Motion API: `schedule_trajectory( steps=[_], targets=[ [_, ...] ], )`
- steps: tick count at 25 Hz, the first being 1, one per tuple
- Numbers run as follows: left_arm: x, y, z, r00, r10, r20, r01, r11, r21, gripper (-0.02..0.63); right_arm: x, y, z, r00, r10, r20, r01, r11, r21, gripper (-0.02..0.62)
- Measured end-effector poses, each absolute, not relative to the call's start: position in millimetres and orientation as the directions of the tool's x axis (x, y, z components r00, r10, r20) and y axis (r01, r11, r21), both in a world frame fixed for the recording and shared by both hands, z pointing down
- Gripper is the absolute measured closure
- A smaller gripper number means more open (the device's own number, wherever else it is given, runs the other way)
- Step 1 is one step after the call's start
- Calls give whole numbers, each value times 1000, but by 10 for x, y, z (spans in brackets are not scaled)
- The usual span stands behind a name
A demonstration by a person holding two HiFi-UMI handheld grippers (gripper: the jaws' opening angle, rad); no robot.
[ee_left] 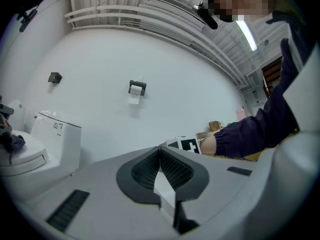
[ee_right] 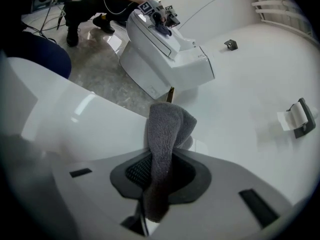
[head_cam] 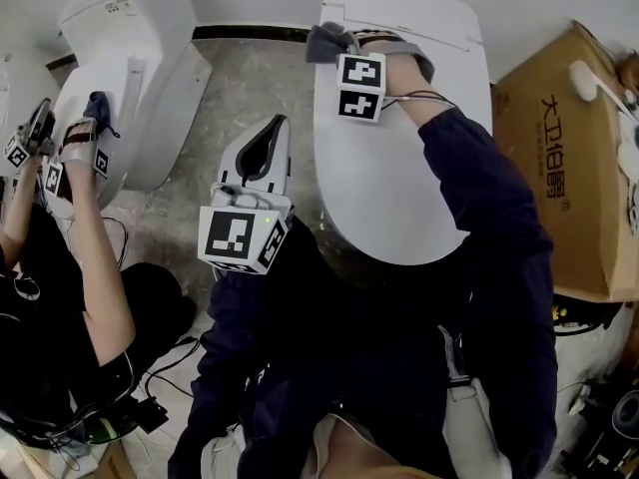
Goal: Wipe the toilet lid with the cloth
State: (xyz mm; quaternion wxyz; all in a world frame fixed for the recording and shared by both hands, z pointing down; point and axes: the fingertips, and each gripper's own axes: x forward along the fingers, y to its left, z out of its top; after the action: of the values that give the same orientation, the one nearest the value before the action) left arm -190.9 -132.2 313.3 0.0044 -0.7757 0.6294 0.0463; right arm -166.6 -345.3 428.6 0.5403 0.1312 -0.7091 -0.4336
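The white toilet lid (head_cam: 389,188) lies shut in the head view, right of the middle. At its far end, near the tank, my right gripper (head_cam: 337,38) is shut on a grey cloth (head_cam: 321,40) that rests against the lid's back edge. In the right gripper view the cloth (ee_right: 167,129) stands up between the shut jaws of the right gripper (ee_right: 164,156), with the lid (ee_right: 75,119) to the left. My left gripper (head_cam: 277,126) hangs beside the lid's left edge, above the floor. In its own view the left gripper (ee_left: 160,150) is shut and holds nothing.
A second white toilet (head_cam: 130,78) stands at the left, where another person's arm (head_cam: 95,257) works with grippers (head_cam: 75,153) and a dark cloth. A cardboard box (head_cam: 579,168) sits at the right. Cables (head_cam: 160,367) lie on the floor. A paper holder (ee_left: 137,88) hangs on the wall.
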Motion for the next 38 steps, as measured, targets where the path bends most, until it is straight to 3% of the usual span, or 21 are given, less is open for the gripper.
schedule_trajectory(
  steps=[32, 35, 38],
  targets=[
    [-1925, -1332, 2922, 231, -965, -126, -972, -235, 24, 589, -1137, -1303, 4452, -407, -519, 752, 321, 689, 650, 517],
    [-1919, -1340, 2918, 230, -965, -126, -972, -234, 21, 589, -1111, -1223, 4447, -434, -467, 771, 286, 739, 609, 517],
    [-1917, -1347, 2927, 225, -966, -124, -973, -229, 18, 589, -1094, -1196, 4412, -511, -396, 763, 165, 826, 539, 517]
  ],
)
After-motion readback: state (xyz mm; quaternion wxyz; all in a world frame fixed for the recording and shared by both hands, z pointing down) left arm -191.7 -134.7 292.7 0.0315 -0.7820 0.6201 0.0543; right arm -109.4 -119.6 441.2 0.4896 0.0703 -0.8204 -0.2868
